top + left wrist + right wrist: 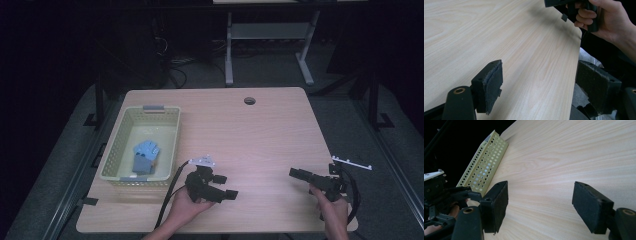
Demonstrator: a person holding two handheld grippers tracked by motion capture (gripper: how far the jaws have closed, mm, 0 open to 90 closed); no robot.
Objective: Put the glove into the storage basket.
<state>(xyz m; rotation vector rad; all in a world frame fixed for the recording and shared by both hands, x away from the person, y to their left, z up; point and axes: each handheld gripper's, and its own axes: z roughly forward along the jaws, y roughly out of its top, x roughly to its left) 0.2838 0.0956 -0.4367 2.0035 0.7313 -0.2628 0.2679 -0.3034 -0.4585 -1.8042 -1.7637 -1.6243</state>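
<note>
Both grippers hover low over the tabletop [260, 130] near its front edge — left gripper [226, 186] and right gripper [295, 172] each with jaws wide open, holding nothing. The basket [116, 150] sits at the left, with a blue glove [144, 154] inside — well apart from both.

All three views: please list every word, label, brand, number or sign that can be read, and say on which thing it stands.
None: no readable text on the yellow-green perforated basket, the blue object inside it, the wooden table, the left gripper or the right gripper.
The grey tabs on the basket's rim are blank, as far as can be seen.
</note>
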